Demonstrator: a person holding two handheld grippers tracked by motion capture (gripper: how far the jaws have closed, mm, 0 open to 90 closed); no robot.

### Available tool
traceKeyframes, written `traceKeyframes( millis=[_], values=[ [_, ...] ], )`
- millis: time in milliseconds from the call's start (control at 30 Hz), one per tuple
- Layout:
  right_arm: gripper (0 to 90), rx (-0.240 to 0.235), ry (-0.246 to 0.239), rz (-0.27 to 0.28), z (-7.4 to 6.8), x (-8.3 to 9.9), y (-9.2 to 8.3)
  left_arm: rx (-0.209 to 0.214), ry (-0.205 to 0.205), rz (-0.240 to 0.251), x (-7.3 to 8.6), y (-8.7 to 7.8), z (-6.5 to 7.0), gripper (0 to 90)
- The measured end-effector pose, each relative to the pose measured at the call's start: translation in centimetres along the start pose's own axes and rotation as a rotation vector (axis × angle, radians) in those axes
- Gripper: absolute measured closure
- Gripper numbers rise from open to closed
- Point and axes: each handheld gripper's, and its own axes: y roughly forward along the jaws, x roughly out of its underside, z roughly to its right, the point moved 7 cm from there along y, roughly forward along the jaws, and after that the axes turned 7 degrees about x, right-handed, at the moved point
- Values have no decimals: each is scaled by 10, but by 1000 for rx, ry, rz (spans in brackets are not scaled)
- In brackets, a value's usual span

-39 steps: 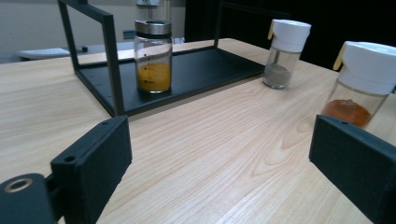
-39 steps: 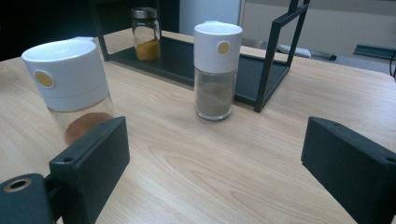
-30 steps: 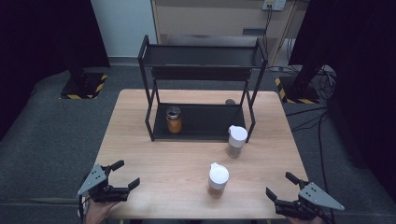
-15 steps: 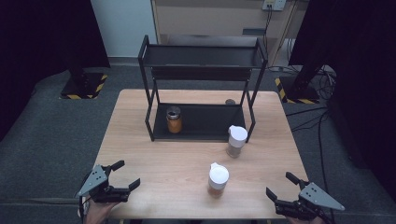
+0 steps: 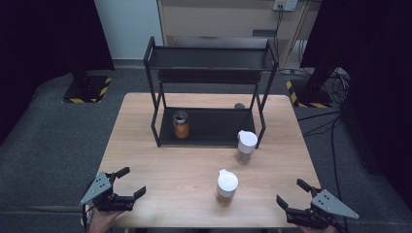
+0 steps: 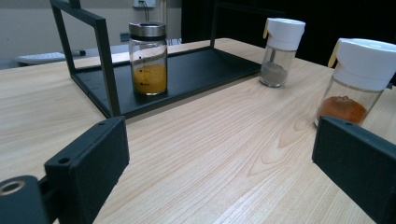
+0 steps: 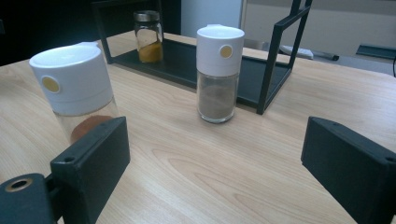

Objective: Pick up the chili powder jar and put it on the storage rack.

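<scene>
High view, nearest jar: a white-capped spice jar (image 5: 227, 187) with orange-brown powder stands upright on the bare wooden table (image 5: 170, 170), nearer the right gripper than the left and touching neither.
Second jar: a white-capped shaker with grey powder (image 5: 246, 147) stands just in front of the rack's right front post, apart from the first jar.
Rack: a black two-tier metal rack (image 5: 210, 92) sits at the far half of the table; a metal-lidded glass jar of yellow powder (image 5: 180, 124) stands on the left of its lower shelf.
Left gripper (image 5: 126, 183): held low at the near left corner, jaws spread wide with nothing between them; in the left gripper view the orange jar (image 6: 357, 79) lies ahead to the right.
Right gripper (image 5: 293, 192): held low at the near right corner, jaws likewise wide apart and empty; in the right gripper view the orange jar (image 7: 74, 91) is close at left, the grey shaker (image 7: 218, 72) farther ahead.
Step in hand: likely the start, before any reach; both loose jars appear bound for the rack.
Next move: probably the right gripper advancing to straddle the orange jar's glass body below the cap, then closing squarely.
Writing: no readable label or brand; each white cap bears a plain yellow dot.
</scene>
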Motion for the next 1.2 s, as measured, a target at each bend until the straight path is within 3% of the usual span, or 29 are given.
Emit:
traceKeyframes(
  millis=[133,200,467,833,1200],
  values=[
    [81,-4,-5,-2,-3,-4,1,5,-4,0,1,1,-1,32],
    [82,-21,10,3,-3,-6,1,8,-6,-4,1,1,-1,32],
    [83,-73,-5,2,-16,-23,6,14,-5,-12,1,2,-2,32],
    [84,-178,-40,2,-42,-53,31,17,-5,-11,1,3,-2,33],
    [84,-242,-65,-24,-66,-71,58,22,-8,-7,1,2,-3,33]
  ],
)
